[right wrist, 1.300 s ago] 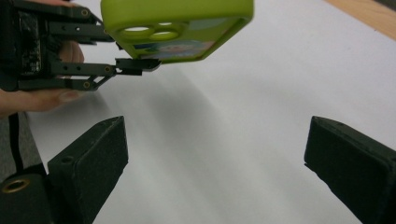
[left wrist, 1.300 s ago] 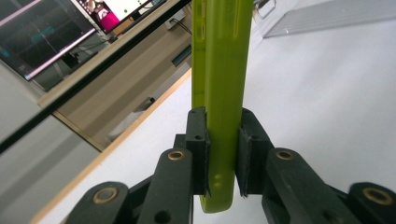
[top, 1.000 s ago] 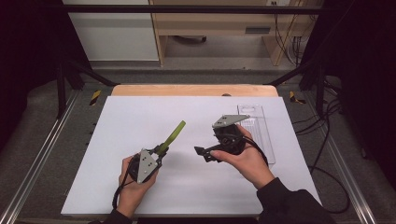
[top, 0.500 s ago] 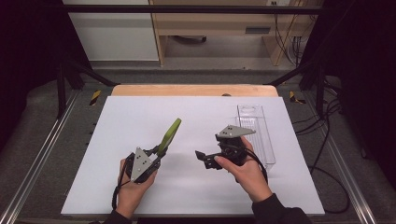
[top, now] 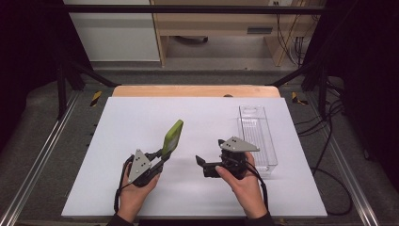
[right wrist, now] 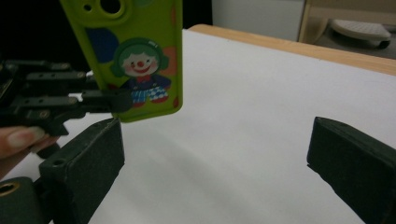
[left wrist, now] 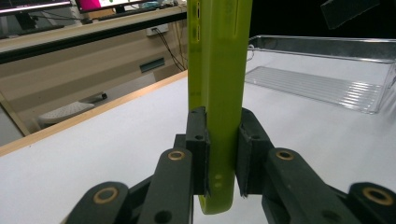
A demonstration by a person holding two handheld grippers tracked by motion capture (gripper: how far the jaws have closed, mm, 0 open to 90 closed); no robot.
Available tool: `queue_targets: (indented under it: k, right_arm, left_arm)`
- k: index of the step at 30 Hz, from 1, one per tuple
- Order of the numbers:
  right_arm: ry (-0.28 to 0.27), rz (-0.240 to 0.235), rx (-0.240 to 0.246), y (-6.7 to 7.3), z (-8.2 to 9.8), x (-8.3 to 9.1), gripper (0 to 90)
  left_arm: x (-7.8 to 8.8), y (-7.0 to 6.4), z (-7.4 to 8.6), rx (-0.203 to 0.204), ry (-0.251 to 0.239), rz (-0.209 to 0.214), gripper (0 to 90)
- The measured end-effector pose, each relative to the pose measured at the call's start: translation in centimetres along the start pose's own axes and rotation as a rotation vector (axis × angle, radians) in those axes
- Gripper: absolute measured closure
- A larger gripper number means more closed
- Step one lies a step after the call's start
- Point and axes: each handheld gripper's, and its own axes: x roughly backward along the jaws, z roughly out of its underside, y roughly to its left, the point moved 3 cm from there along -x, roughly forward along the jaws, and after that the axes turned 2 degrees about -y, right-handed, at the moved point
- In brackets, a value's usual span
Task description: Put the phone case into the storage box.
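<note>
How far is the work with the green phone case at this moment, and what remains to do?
Done: the left gripper has the green phone case clamped by its lower end and holds it up off the white table. In hand: the right gripper, jaws wide open, faces the case's clown-printed back with nothing between its pads. Left: probably handing it over or placing it; the clear tray is empty.
</note>
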Motion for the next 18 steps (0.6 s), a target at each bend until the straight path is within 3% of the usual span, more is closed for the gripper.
queue_targets:
  k: [3,5,7,18]
  right_arm:
    - [-0.030,-0.006,-0.015,-0.2,0.1,0.2,3.9]
    - [-0.068,-0.001,-0.061,-0.5,0.2,0.4,4.6]
    - [-0.080,0.002,-0.074,-0.5,0.3,0.4,4.6]
    - [-0.106,0.027,-0.074,0.4,1.2,-0.2,3.9]
  left_arm:
    - [0.0,-0.1,0.1,0.042,-0.010,0.023,77.1]
    - [-0.2,-0.2,0.2,0.074,-0.015,0.042,77.2]
    - [-0.3,-0.4,0.1,0.083,-0.018,0.051,77.2]
    - [-0.6,-1.2,0.2,0.156,-0.044,0.108,77.1]
